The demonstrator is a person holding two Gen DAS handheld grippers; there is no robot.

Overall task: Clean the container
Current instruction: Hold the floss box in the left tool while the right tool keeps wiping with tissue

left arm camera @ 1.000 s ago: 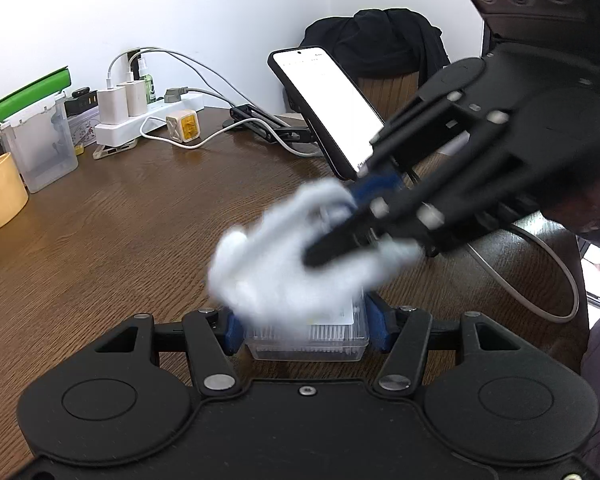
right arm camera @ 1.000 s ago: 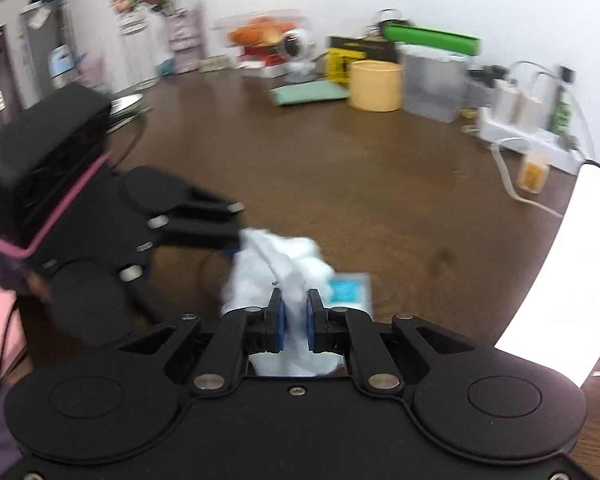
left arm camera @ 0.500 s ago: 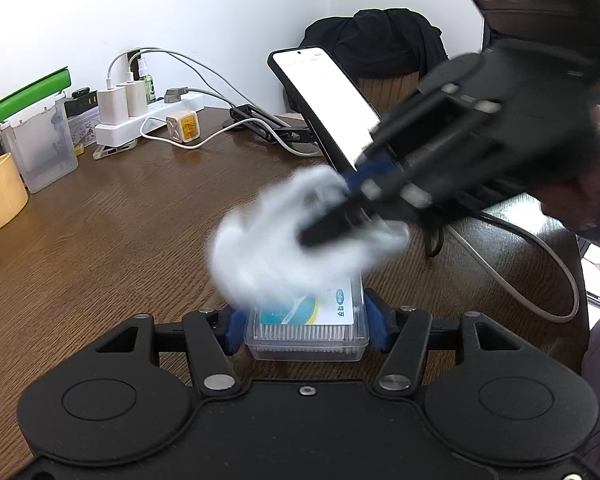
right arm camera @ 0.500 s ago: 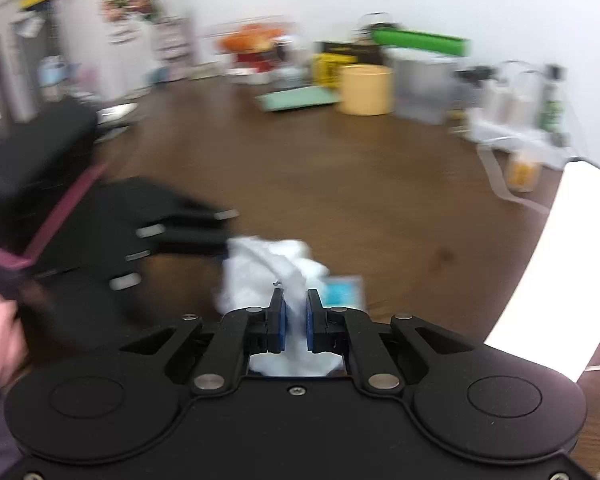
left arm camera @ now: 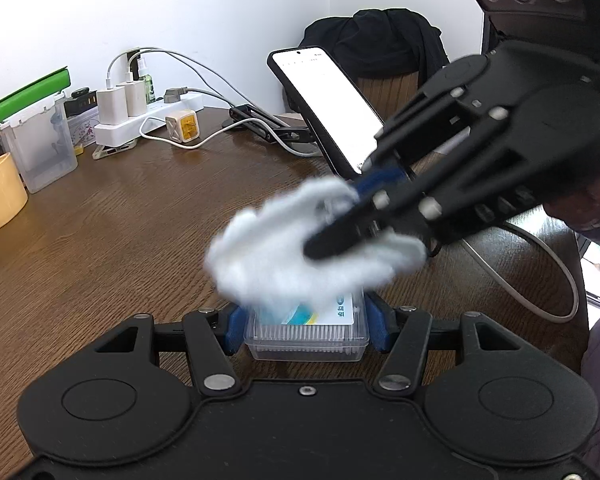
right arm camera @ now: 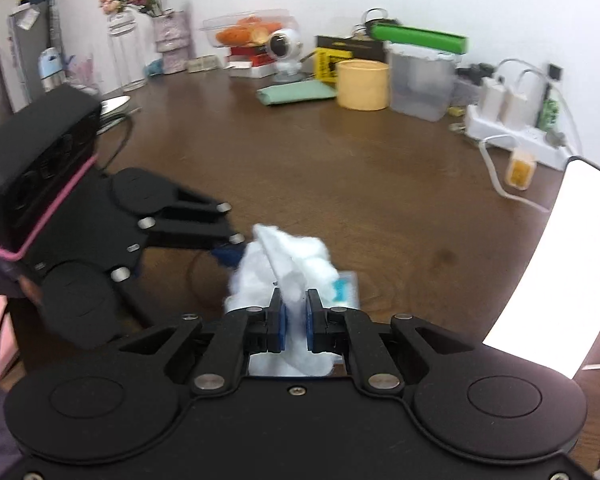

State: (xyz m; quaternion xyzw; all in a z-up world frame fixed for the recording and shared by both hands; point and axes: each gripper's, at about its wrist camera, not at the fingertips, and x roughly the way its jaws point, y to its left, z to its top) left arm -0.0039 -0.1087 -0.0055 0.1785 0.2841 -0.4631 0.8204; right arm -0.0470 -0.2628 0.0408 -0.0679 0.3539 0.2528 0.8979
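- The box (left arm camera: 306, 334), a small clear plastic one with a printed label on its lid, sits clamped between the blue pads of the left gripper (left arm camera: 306, 330), held just above the desk (left arm camera: 100, 240).
- The right gripper (right arm camera: 294, 318) is closed tight on a wad of white tissue (right arm camera: 284, 264); the tissue bulges out ahead of its fingers and rests on the top of the box.
- The tissue looks smeared in the left wrist view, so I judge wiping is under way, on the lid.
- Part of the label shows beside the tissue; whether that part is clean I cannot tell.
- Left to do, as I judge it: the rest of the lid and the sides, then putting the box down.
- Nothing shows the box opened, so the inside looks untouched.
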